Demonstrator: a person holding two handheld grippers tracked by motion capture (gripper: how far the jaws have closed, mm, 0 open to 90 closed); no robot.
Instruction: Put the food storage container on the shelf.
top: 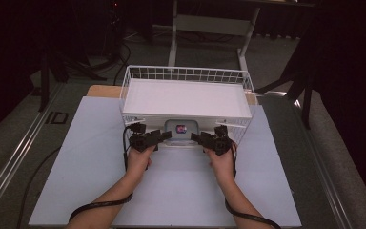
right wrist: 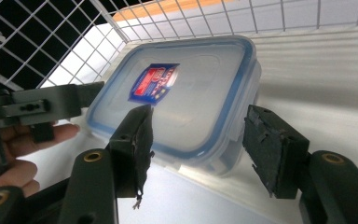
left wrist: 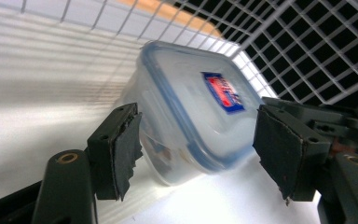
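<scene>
**Lidded plastic container, under wire basket**

Item: a clear, frosted plastic container (top: 181, 128) of rounded-rectangular plan, closed by a translucent lid with a blue seal line running just inside its rim. A small label in blue and red sits on the lid (right wrist: 154, 82), off centre; its print is too small to read. Dark contents show dimly through the side wall in the left gripper view (left wrist: 186, 116).

Location: on the pale tabletop (top: 90, 157), at the near edge of a white wire basket (top: 186, 75), beneath the basket's white shelf.

Orientation: lid up, resting flat on its base. In the high view the long axis runs left to right, parallel to the basket's front edge.

Tools: left gripper (top: 164, 135) at the container's left end, right gripper (top: 198, 138) at its right end. Both sets of jaws stand spread, pads clear of the container's walls; nothing is pinched.
</scene>
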